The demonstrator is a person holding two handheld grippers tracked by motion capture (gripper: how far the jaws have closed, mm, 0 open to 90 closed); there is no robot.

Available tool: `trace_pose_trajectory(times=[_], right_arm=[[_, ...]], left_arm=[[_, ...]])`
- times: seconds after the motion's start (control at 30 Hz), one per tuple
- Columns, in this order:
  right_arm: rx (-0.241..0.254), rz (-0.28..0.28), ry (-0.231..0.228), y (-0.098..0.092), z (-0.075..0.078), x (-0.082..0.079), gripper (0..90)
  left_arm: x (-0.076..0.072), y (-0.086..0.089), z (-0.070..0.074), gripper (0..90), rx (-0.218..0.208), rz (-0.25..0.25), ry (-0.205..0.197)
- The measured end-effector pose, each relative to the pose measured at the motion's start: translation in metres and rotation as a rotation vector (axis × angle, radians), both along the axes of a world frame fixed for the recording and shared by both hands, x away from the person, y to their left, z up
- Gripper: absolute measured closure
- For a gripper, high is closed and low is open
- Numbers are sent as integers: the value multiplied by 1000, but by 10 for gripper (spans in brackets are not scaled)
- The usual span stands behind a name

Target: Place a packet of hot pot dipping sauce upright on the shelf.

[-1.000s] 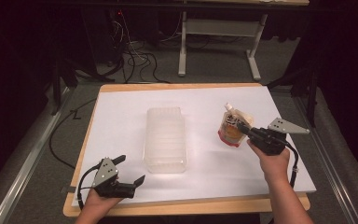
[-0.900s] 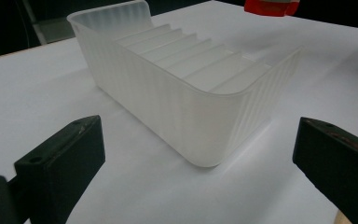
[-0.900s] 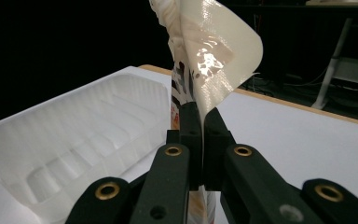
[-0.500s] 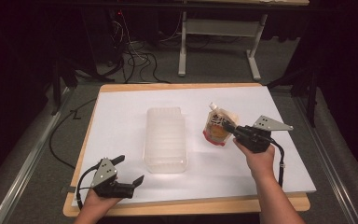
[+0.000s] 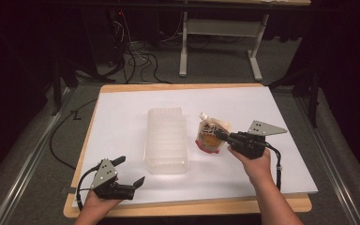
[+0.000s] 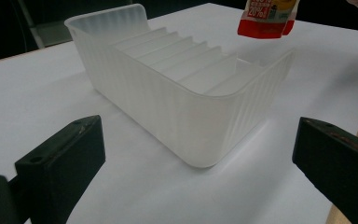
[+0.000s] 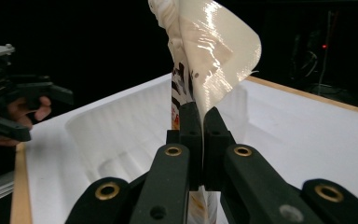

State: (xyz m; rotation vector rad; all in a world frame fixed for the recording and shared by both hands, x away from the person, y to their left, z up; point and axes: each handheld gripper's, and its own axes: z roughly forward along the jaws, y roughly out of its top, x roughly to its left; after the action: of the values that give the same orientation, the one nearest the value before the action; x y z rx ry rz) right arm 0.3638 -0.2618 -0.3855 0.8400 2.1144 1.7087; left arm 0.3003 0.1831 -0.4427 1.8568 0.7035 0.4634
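A translucent ribbed plastic bin (image 5: pixel 166 139) lies lengthwise in the middle of the white table sheet (image 5: pixel 122 122); it is empty (image 6: pixel 186 88). My right gripper (image 5: pixel 221 135) is shut on a spouted drink pouch (image 5: pixel 211 133) with a red and orange print, held upright just right of the bin. In the right gripper view the jaws pinch the pouch (image 7: pixel 200 70) flat, with the bin (image 7: pixel 121 126) behind it. My left gripper (image 5: pixel 130 172) rests open near the front left edge, its jaws wide apart. The pouch's red bottom (image 6: pixel 266 18) hangs beyond the bin in the left gripper view.
The wooden table edge (image 5: pixel 192 206) runs along the front. Cables (image 5: pixel 131 51) and a white desk frame (image 5: pixel 220 42) lie on the floor beyond the table. A black cable (image 5: pixel 277 161) trails from my right gripper. The other hand and gripper (image 7: pixel 14 102) appear at left.
My right gripper has carried the pouch leftward, from the right side of the sheet to just beside the bin. The left gripper has stayed put.
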Motion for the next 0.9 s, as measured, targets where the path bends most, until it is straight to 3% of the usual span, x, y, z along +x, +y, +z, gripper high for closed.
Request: trace_pose_trajectory(times=[0.5,0.9], right_arm=[[-32,173,24,24,0,6,900],[-54,205,40,39,0,15,900]], left_arm=[[0,-1,-1,29,2,-2,-1],[1,-1,-1,29,-3,-3,3]])
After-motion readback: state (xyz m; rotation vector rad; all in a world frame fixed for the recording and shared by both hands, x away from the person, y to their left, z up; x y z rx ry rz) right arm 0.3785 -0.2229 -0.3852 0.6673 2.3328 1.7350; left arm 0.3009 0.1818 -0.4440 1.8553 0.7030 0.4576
